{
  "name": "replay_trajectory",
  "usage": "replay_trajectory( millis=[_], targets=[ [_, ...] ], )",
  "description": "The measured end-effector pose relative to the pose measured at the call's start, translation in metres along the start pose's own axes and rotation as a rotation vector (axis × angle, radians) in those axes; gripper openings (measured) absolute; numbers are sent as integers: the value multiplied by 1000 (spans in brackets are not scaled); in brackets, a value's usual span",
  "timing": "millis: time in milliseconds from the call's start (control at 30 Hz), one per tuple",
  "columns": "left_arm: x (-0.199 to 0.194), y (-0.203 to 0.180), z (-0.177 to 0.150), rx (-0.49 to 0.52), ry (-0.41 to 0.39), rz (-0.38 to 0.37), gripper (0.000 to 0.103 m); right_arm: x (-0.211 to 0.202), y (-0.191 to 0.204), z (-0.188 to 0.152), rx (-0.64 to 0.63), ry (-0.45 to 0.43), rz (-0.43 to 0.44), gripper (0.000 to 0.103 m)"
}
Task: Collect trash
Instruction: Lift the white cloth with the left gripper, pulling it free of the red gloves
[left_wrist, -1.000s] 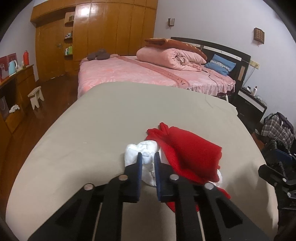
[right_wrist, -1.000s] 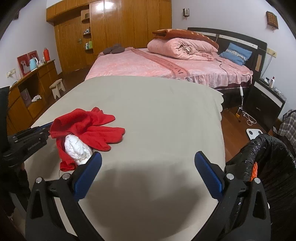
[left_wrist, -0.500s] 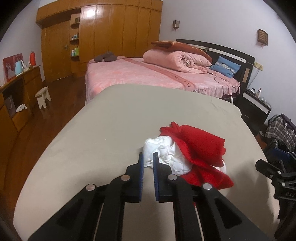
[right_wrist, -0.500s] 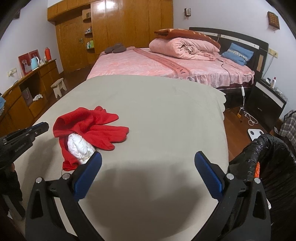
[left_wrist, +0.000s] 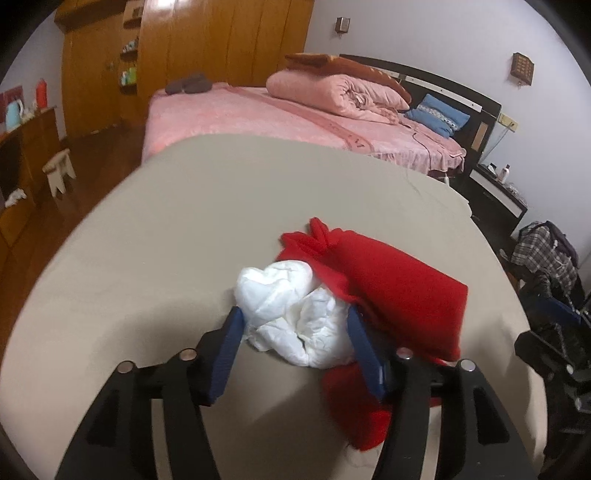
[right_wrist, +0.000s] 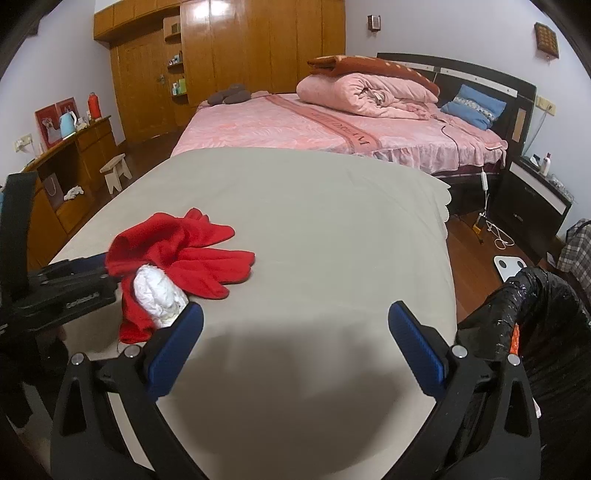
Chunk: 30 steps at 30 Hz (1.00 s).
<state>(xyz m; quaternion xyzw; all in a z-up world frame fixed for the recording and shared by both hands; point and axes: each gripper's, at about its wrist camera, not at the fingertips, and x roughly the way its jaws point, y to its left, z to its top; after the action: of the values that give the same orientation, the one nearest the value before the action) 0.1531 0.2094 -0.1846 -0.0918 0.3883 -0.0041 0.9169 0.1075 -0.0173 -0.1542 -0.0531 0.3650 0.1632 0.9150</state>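
Note:
A crumpled white wad (left_wrist: 295, 325) lies on the beige cover (left_wrist: 221, 206), partly tucked under a red cloth (left_wrist: 399, 295). My left gripper (left_wrist: 294, 314) straddles the wad, one blue pad on each side. Its jaws are opening and do not clamp the wad. In the right wrist view the wad (right_wrist: 159, 299) and the red cloth (right_wrist: 184, 251) sit at the left, with the left gripper (right_wrist: 99, 269) reaching in from the left edge. My right gripper (right_wrist: 295, 312) hovers open over bare cover, nothing between its fingers.
A bin lined with a black bag (right_wrist: 535, 314) stands off the cover's right edge. Beyond the cover is a pink bed (right_wrist: 332, 129) with a rolled quilt. A wooden desk (right_wrist: 74, 155) and a small stool (right_wrist: 116, 171) stand at the left.
The left gripper's jaws were shut just short of the wad. They have spread wide and moved forward, and now sit on either side of it. The right gripper has stayed still.

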Motion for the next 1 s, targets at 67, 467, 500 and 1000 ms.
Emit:
replay_trajectory(
  millis=[67, 467, 500, 1000],
  targets=[
    [1, 0, 0, -4, -4, -12, 43, 0, 0, 0, 0, -1, -2, 97],
    [-50, 11, -2, -5, -111, 43, 19, -3, 1, 1, -6, -6, 5, 97],
    [-56, 14, -3, -4, -114, 53, 19, -3, 2, 3, -8, -7, 8, 97],
    [-55, 31, -24, 21, -50, 104, 49, -2, 21, 4, -31, 3, 30, 97]
  ],
)
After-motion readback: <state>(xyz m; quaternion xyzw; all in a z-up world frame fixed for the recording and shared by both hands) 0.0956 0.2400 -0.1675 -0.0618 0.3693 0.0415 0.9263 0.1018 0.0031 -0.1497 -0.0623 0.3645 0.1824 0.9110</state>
